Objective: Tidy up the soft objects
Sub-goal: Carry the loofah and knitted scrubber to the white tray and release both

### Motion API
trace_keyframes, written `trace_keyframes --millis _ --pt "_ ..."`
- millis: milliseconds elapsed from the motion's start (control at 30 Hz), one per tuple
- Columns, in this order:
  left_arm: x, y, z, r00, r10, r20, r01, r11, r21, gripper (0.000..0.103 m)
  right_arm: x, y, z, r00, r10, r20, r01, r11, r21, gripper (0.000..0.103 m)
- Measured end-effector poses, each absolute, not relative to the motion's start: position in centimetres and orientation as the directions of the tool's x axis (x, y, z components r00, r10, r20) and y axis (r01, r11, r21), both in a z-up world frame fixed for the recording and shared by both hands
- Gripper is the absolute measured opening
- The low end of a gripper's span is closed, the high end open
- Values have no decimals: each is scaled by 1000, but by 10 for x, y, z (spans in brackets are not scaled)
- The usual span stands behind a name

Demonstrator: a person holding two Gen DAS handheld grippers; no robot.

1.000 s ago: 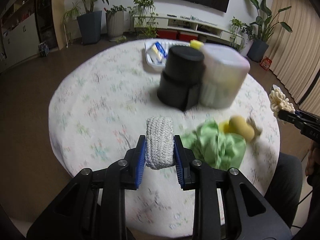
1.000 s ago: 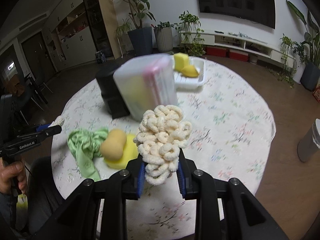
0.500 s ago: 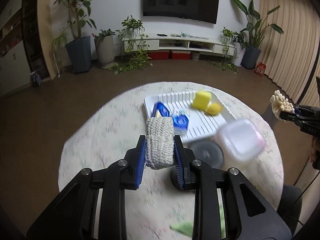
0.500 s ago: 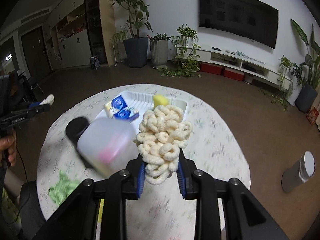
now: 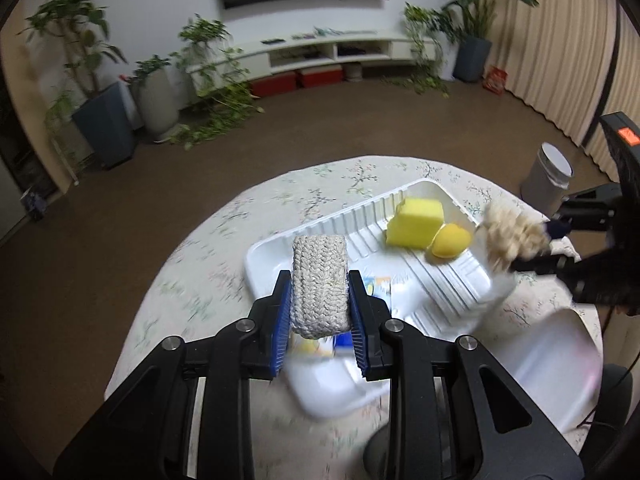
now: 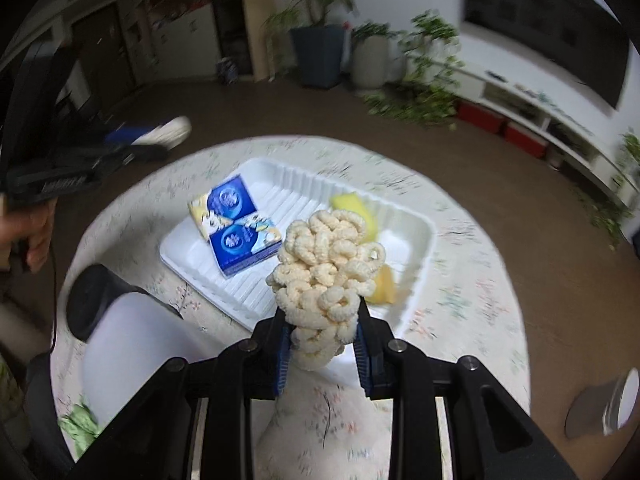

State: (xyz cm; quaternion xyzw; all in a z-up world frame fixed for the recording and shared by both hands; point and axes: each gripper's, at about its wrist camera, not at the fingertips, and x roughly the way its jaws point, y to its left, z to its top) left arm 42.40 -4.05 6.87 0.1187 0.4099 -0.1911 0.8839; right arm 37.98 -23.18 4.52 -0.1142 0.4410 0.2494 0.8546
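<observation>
While both soft pieces hung over the table [image 5: 224, 248], the woven grey pad [image 5: 319, 284] sat clamped between the blue fingers of the left hand-held gripper [image 5: 320, 304], its long axis running straight out along those fingers. Just beyond and below its tip lay the near-left corner of the white ribbed tray [image 5: 452, 280], so the drop spot seemed to lie almost directly ahead and down. In the right hand-held gripper [image 6: 322, 332] a cream looped scrubber [image 6: 326, 276] was pinched the same way, bunched and standing up past the fingertips, with the tray's near rim under it.

Farther out from the left hand-held gripper, at the tray's far right, rested a yellow sponge block [image 5: 416, 224] touching a rounded yellow sponge [image 5: 448, 242]. Seen from the right wrist, two blue tissue packs [image 6: 234, 224] lay side by side in the tray's left half, ahead and to the left of the scrubber.

A judgement only: the left hand-held gripper looked nearer to the bare ribbed middle of the tray, while the right one would have to clear the yellow sponges before letting go. A frosted plastic box [image 6: 132, 344] and a black cylinder [image 6: 90, 304] stood on the table left of the right hand-held gripper, and a green cloth [image 6: 80, 426] showed at the table's near-left edge.
</observation>
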Motion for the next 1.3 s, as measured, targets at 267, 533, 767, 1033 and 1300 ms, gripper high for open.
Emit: trace_keyframes --millis 267,533,767,1033,1300 --pt "465 -68 27 495 -264 -828 483 875 10 24 419 -216 7 379 380 -844 -606 791 84 30" --pt "474 -74 -3 439 -266 -858 502 865 -11 24 433 -212 -17 321 381 -867 -630 770 105 30" --pt "480 -83 -20 410 -249 -878 506 862 -8 25 441 -207 -33 314 365 -876 -620 778 102 30" --pt "484 -79 -21 412 -250 -876 482 876 -23 27 440 -210 -38 324 363 -873 -611 785 100 34" --pt "484 -72 -16 425 -254 -869 458 888 -35 67 436 -215 -38 333 360 -872 -597 796 100 55"
